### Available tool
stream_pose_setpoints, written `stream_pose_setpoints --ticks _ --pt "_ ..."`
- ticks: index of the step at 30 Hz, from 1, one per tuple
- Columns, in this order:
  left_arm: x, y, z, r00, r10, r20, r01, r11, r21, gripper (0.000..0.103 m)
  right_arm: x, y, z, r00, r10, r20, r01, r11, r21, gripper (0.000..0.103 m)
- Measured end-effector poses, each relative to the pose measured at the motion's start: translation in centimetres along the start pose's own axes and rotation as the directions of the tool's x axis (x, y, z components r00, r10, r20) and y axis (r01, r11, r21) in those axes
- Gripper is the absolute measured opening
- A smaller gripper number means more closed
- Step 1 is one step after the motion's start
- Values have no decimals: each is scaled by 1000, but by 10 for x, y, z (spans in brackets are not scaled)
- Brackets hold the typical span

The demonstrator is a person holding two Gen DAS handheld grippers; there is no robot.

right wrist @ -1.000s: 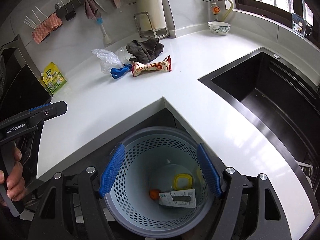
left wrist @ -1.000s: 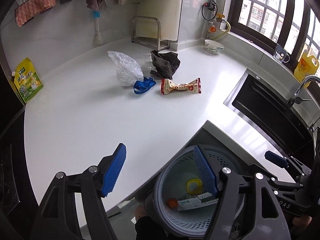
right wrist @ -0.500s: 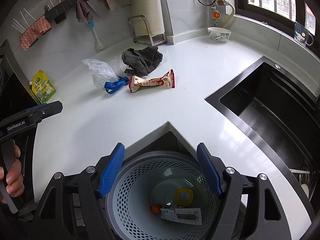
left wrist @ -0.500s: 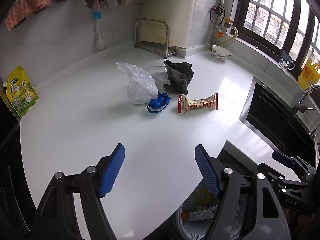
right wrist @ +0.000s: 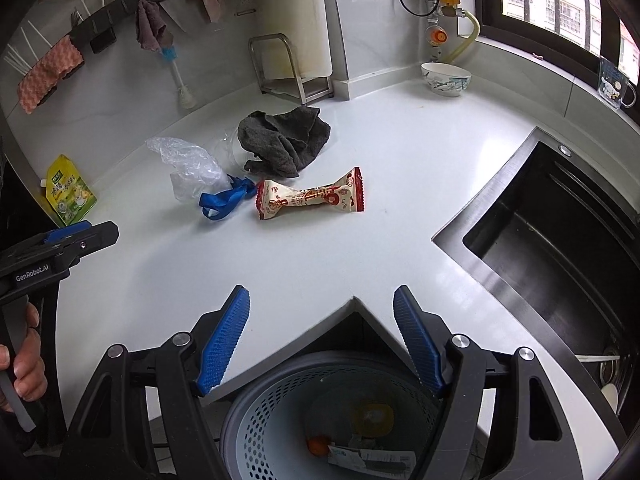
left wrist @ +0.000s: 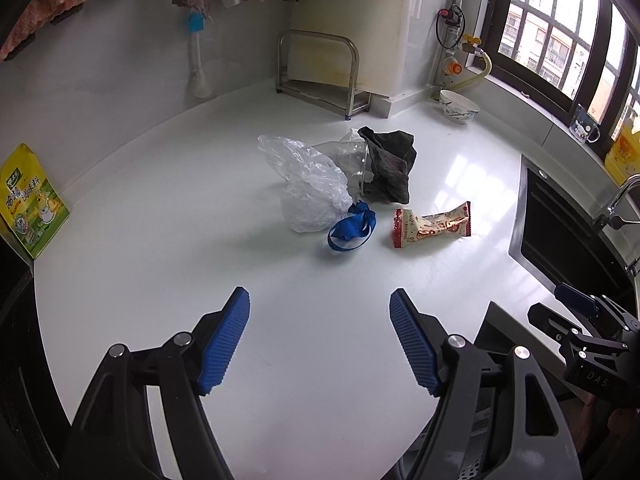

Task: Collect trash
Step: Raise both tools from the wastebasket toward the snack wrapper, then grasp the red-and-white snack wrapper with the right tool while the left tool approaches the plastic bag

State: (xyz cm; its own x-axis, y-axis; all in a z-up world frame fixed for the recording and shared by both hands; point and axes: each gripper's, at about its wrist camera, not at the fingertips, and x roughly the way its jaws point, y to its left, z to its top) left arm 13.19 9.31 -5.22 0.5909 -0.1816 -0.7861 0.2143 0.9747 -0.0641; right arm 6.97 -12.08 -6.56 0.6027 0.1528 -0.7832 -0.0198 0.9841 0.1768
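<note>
A: Finger pads?
B: Ribbed blue pads (left wrist: 224,342) on black frames, both grippers alike.
A: Ahead of the left fingers?
B: White counter (left wrist: 168,240); clear crinkled plastic bag (left wrist: 310,186), blue ribbon (left wrist: 352,230), dark grey cloth (left wrist: 390,168), cream snack wrapper (left wrist: 432,224) with red ends and red print. Far left of them, yellow-green pouch (left wrist: 30,200).
A: Under the right fingers?
B: Grey perforated bin (right wrist: 260,428); a yellow lid (right wrist: 372,414) and a small orange bit (right wrist: 316,446) inside. Right of them, black sink (right wrist: 560,232).

Daylight from the window (left wrist: 560,52) at the counter's (left wrist: 200,220) far right corner leaves glare there; soft shadows, sharp centre, fisheye bending and dark vignetted edges.
</note>
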Motion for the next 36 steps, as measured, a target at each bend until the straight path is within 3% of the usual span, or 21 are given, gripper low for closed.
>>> stream_pose_setpoints --ticks 36 --pt "41 21 31 1000 -27 -6 27 999 27 73 68 10 61 1000 -8 5 8 996 -88 71"
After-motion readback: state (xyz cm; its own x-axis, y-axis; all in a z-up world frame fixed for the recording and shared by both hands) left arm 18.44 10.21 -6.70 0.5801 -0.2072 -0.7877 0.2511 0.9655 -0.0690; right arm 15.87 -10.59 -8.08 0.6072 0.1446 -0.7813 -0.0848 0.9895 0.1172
